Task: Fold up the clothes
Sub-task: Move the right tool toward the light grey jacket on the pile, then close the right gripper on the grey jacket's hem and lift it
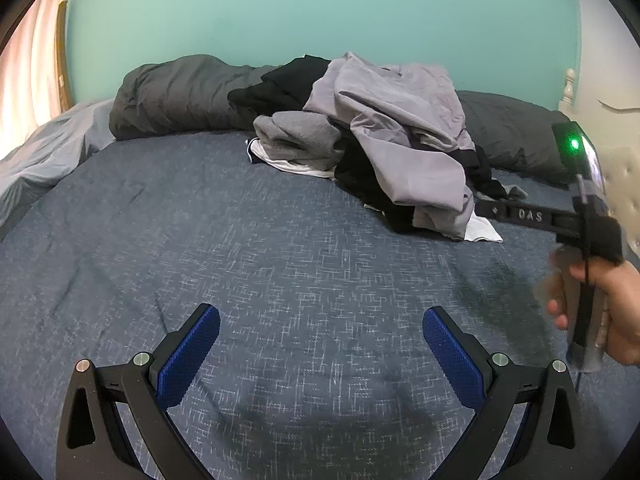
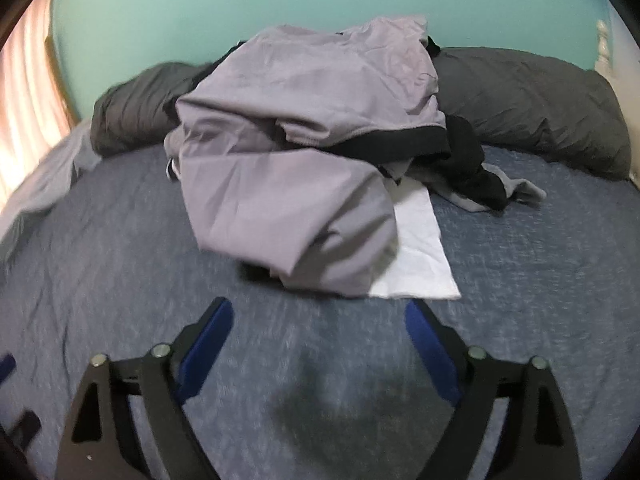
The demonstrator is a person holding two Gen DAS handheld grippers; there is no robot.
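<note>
Left gripper (image 1: 320,344) and right gripper (image 2: 318,336) both spread wide, empty, above the bed (image 1: 200,240). Clothes pile (image 2: 296,160) at 12 o'clock; lower garments mostly buried, right view blurred.

1. The clothes pile (image 1: 384,148) lies on the bed (image 1: 200,240), toward its far side.
2. A rolled duvet (image 1: 176,96) lies behind the pile, along the wall (image 1: 320,8).
3. A sheet (image 1: 48,152) lies left of the pile.
4. A flat cloth (image 2: 416,256) sticks out from under the pile's near right edge.
</note>
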